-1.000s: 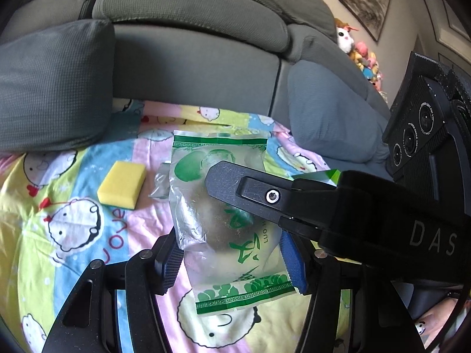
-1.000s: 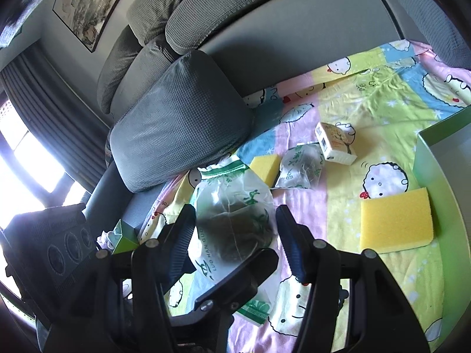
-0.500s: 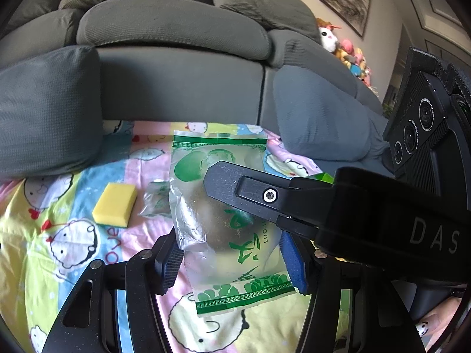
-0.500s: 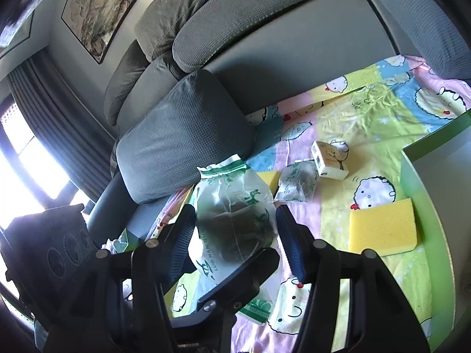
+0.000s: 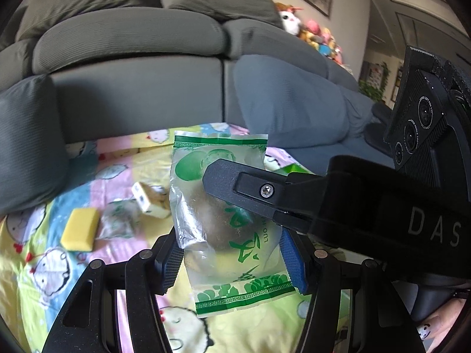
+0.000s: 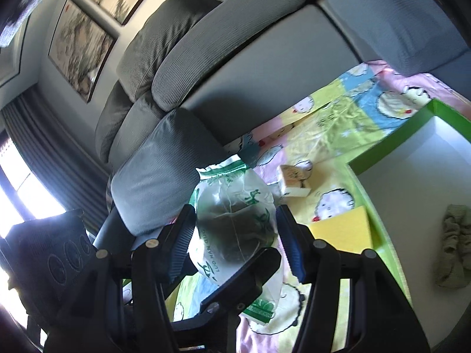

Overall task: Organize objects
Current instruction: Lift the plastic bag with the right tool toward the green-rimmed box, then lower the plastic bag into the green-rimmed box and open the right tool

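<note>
Both tongs (image 5: 232, 260) on crinkly clear green-printed packet (image 5: 223, 223), round lump inside.

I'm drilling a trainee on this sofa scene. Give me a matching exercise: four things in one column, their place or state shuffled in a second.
Things:
1. clear packet with green print
2. small cream box
3. olive cloth
4. yellow sponge

Places or states:
A. inside the green-rimmed box
B. lying flat on the cartoon sheet
C. held up between both tools
D. tipped on the sheet beside a small packet

Pairs: 1-C, 2-D, 3-A, 4-B
</note>
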Demonstrator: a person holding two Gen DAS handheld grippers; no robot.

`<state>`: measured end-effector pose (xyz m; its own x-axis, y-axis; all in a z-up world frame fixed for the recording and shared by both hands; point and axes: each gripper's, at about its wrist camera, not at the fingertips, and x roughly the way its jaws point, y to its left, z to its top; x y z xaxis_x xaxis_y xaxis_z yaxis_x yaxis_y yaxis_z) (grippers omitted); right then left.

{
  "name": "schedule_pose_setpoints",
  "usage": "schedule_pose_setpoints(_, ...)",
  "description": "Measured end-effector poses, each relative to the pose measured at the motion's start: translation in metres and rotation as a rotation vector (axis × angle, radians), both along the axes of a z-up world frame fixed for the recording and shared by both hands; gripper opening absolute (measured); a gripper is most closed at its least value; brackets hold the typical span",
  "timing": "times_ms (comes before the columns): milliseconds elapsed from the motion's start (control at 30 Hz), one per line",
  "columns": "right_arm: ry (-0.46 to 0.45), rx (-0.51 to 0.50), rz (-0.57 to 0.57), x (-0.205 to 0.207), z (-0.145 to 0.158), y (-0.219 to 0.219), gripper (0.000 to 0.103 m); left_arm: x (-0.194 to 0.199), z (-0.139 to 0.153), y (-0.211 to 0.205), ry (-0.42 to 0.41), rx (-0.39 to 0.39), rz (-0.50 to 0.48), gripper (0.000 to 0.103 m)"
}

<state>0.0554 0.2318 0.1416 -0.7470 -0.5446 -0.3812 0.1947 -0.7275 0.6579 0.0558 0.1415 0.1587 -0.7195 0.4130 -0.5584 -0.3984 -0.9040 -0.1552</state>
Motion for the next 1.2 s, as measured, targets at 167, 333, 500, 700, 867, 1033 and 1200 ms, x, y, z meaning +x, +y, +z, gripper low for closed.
schedule_pose_setpoints(167,-0.004,-0.032,-0.076,0.008,-0.002,0.026,0.056,-0.003,0.0,0.028,0.001,-0.026,-0.064,0.061)
schedule_pose_setpoints(333,-0.016,-0.055,-0.159,0.016,-0.006,0.051,0.056,-0.01,-0.002,0.054,-0.011,-0.04,-0.15,0.061)
schedule_pose_setpoints(500,-0.038,-0.051,-0.243,0.024,-0.011,0.071,0.056,-0.015,-0.008,0.075,-0.043,-0.035,-0.234,0.061)
schedule_pose_setpoints(700,-0.083,-0.037,-0.331,0.032,-0.02,0.092,0.056,-0.021,-0.018,0.099,-0.097,-0.019,-0.31,0.061)
schedule_pose_setpoints(867,-0.121,-0.035,-0.385,0.036,-0.029,0.108,0.056,-0.024,-0.027,0.115,-0.139,-0.004,-0.354,0.061)
schedule_pose_setpoints(1033,-0.168,-0.018,-0.433,0.038,-0.036,0.117,0.056,-0.029,-0.04,0.127,-0.198,0.024,-0.39,0.061)
schedule_pose_setpoints(1200,-0.214,-0.002,-0.462,0.037,-0.045,0.125,0.056,-0.036,-0.051,0.134,-0.251,0.041,-0.402,0.061)
